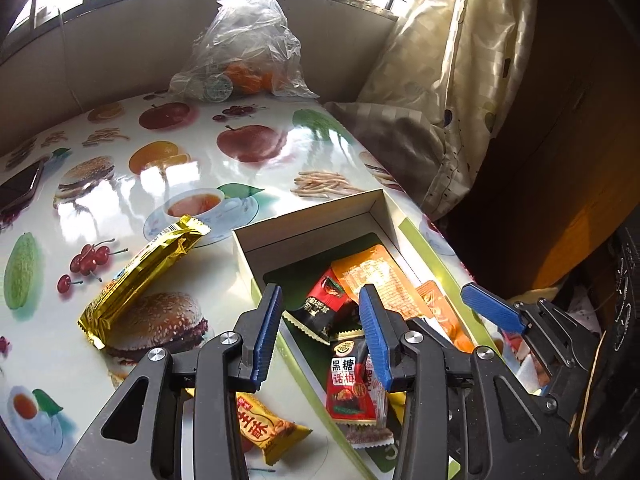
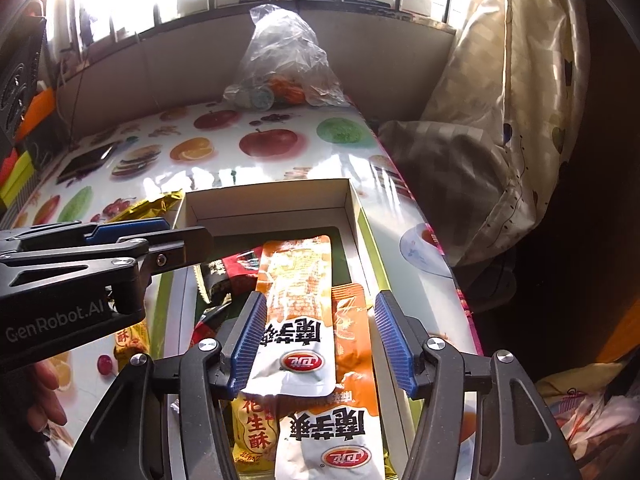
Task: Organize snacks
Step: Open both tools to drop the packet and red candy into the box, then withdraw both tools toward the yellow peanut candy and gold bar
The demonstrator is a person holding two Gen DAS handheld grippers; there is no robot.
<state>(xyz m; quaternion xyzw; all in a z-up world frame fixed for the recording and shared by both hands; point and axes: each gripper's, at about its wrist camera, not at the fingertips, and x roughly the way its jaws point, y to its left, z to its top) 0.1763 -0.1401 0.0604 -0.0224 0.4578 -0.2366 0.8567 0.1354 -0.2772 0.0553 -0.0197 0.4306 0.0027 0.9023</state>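
A white cardboard box (image 1: pixel 304 216) lies on the fruit-print table and holds several snack packs: red-and-black ones (image 1: pixel 348 380) and orange-and-white pouches (image 2: pixel 296 304). My left gripper (image 1: pixel 320 340) is open and empty above the box's near left wall. My right gripper (image 2: pixel 320 340) is open above the orange pouches in the box (image 2: pixel 272 194), touching nothing. A gold wrapped bar (image 1: pixel 136 276) lies on the table left of the box. A yellow peanut-candy pack (image 1: pixel 268 428) lies under my left gripper, outside the box.
A clear plastic bag (image 1: pixel 244 48) with oranges stands at the table's far edge by the wall. A phone (image 1: pixel 18 188) lies at the far left. A curtain and bedding (image 1: pixel 460 100) hang along the table's right edge.
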